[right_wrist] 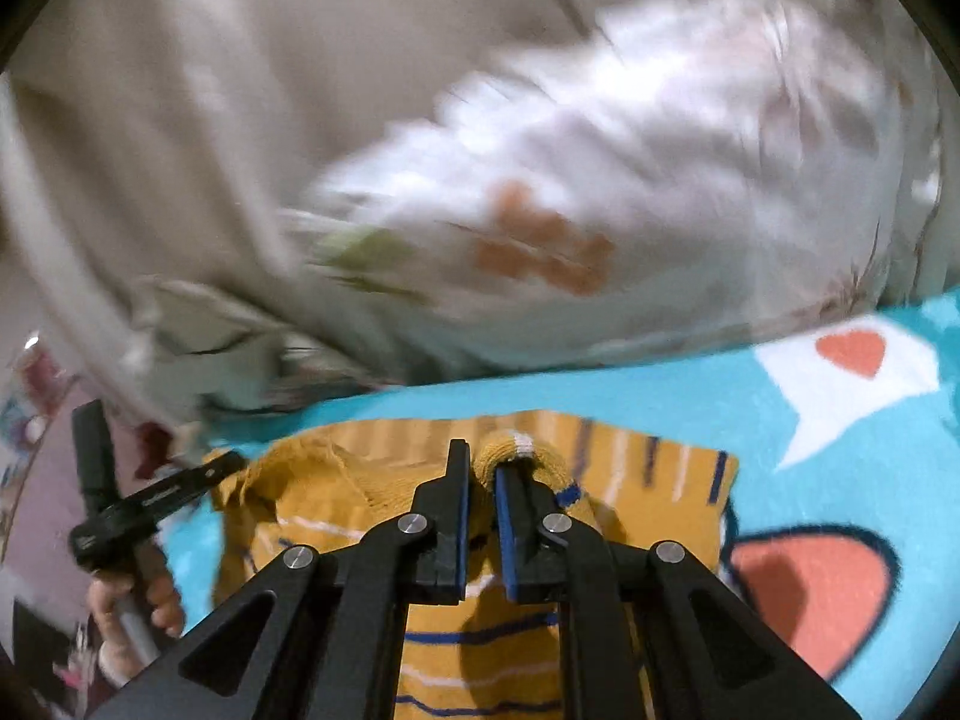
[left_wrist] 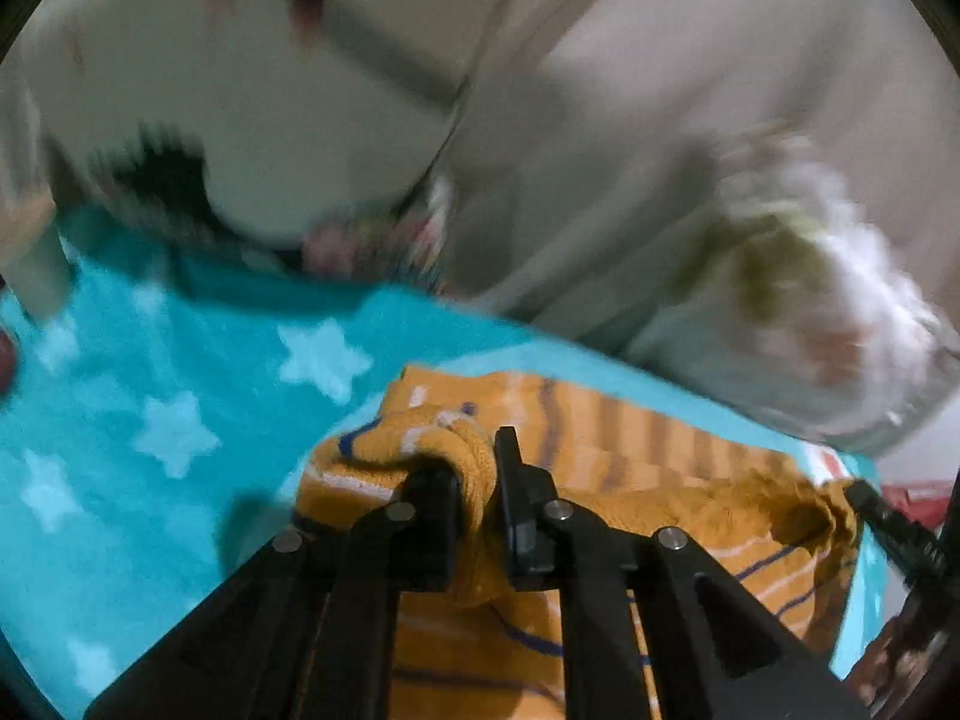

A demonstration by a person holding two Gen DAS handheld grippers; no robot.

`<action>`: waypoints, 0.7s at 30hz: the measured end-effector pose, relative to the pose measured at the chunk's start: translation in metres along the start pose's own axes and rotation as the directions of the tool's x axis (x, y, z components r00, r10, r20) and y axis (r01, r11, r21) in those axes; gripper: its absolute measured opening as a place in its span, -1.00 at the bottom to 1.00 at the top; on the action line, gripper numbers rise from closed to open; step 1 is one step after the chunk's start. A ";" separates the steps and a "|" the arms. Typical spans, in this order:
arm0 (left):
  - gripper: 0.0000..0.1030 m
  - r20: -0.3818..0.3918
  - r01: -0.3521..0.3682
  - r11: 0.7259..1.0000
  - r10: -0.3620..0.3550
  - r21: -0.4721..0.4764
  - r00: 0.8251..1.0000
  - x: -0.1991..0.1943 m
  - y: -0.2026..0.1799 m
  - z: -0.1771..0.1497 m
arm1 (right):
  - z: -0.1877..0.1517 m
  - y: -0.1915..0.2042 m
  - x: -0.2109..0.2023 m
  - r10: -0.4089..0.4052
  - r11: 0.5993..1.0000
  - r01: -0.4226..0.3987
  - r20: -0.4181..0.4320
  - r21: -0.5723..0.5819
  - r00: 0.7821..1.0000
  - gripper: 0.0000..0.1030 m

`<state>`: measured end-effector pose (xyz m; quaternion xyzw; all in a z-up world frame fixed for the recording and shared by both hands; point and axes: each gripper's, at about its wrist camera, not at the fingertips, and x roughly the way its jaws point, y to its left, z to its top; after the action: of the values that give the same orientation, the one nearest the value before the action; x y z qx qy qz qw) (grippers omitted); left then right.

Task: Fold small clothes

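Note:
A small mustard-yellow knitted garment with blue and white stripes [left_wrist: 630,444] [right_wrist: 336,516] lies over a turquoise blanket [left_wrist: 150,420] [right_wrist: 660,396]. My left gripper [left_wrist: 477,468] is shut on a bunched fold of the garment at one end. My right gripper [right_wrist: 480,468] is shut on a rolled edge at the other end, its blue pads pinching the knit. The right gripper's tip [left_wrist: 882,516] shows at the right edge of the left wrist view. At the left of the right wrist view is the left gripper [right_wrist: 156,498], with a hand [right_wrist: 138,606] holding it.
A white pillow with orange and green print [right_wrist: 600,192] [left_wrist: 810,276] lies just beyond the blanket. Beige bedding [left_wrist: 600,120] [right_wrist: 150,120] fills the background. The blanket bears white stars [left_wrist: 324,354], a heart [right_wrist: 852,351] and an orange shape [right_wrist: 810,588]. Both views are motion-blurred.

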<state>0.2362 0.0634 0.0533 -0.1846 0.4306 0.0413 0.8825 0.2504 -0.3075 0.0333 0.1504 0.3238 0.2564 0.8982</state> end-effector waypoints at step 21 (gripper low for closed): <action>0.78 0.297 0.152 0.963 -0.216 0.223 0.930 -0.042 -0.014 -0.035 | -0.021 0.029 -0.023 -0.066 0.974 0.130 0.320 -0.183 0.945 0.37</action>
<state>0.1868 0.0414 0.0704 -0.1273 0.2650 -0.0554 0.9542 0.2107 -0.2949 0.0418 0.0806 0.1575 0.2157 0.9603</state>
